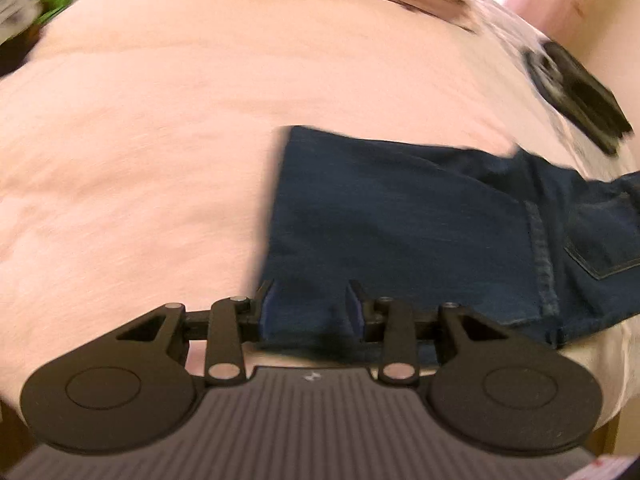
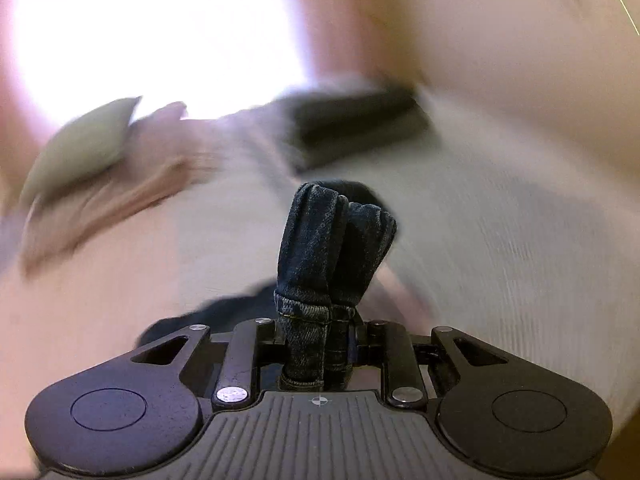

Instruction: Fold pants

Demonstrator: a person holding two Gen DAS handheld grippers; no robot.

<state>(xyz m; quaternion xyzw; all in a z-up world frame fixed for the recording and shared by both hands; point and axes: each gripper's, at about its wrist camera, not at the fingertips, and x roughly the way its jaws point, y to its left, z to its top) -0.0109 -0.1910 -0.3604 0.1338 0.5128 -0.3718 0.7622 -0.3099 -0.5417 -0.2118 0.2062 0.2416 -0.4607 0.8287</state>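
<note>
The pink sheet is covering the bed and serving as the folding surface. Toward 10 o'clock in the left wrist view a green item is lying blurred at the far edge; its identity cannot be told.

The left gripper is sitting at 6 o'clock in that view, angled steeply down at the bed. Its jaws are standing partly apart with a bunched edge of the pants filling the gap, the blue pads flanking the denim. The pads appear to be bearing on the cloth, presumably to carry that edge across for the fold. The rest of the dark denim is spreading flat toward 3 o'clock, seam and pocket stitching uppermost. A black object is resting on the sheet at 2 o'clock, apart from the denim.

In the right wrist view a pale cushion is lying at 9 o'clock. The right gripper is occupying 6 o'clock, jaws drawn narrow and clamping two stacked hems, so both legs travel as one. The gathered legs are standing up out of the jaws toward 12 o'clock, and the background is smearing heavily.

Judgement: a fold is in progress, with both ends under control.
</note>
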